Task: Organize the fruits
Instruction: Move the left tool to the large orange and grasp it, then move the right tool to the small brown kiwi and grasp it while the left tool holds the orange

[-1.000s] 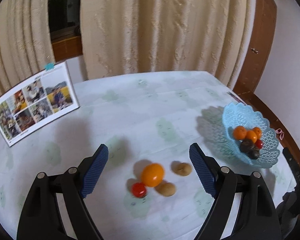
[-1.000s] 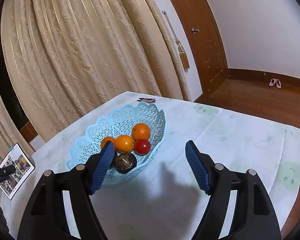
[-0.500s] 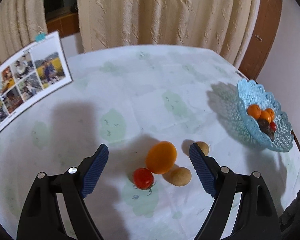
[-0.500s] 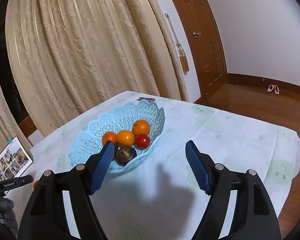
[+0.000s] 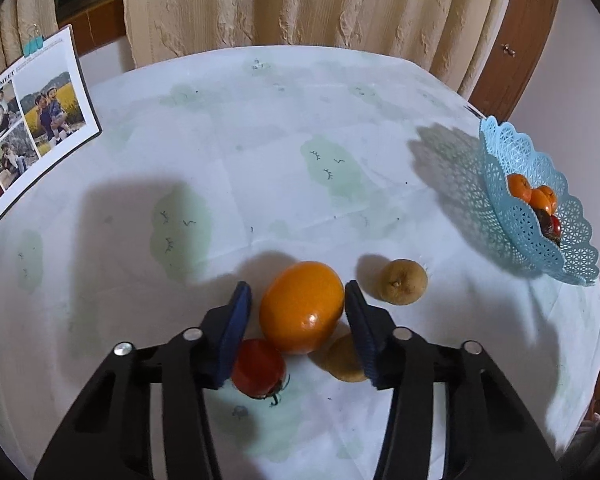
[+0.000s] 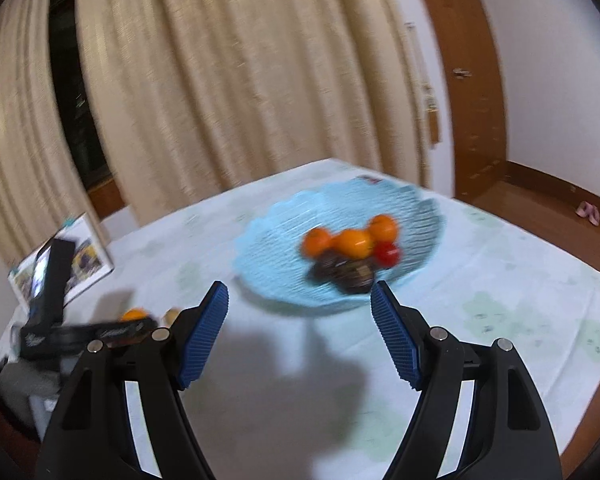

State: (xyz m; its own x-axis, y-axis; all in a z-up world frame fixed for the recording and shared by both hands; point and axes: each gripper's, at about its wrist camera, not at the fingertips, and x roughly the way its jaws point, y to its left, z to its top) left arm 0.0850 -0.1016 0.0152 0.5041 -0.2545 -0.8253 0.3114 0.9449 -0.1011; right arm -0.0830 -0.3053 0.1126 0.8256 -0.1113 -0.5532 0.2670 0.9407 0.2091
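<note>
My left gripper (image 5: 298,296) has closed around a large orange fruit (image 5: 302,306) on the table; the right pad touches it, the left pad sits a sliver off. A red tomato (image 5: 258,368) lies under the left finger, one brown fruit (image 5: 346,360) under the right finger, another brown fruit (image 5: 404,282) to the right. The light blue lattice basket (image 5: 540,204) holds oranges, a tomato and dark fruit at the far right. My right gripper (image 6: 300,308) is open and empty above the table, in front of the basket (image 6: 268,256), blurred.
A photo board (image 5: 32,120) stands at the table's back left. Curtains hang behind the table, a wooden door to the right. The left gripper's body (image 6: 84,332) shows at the left of the right wrist view. The table edge runs along the right.
My left gripper came down and forward over the loose fruits and its jaws narrowed around the large orange fruit. My right gripper swung left, blurring its view; it stayed open.
</note>
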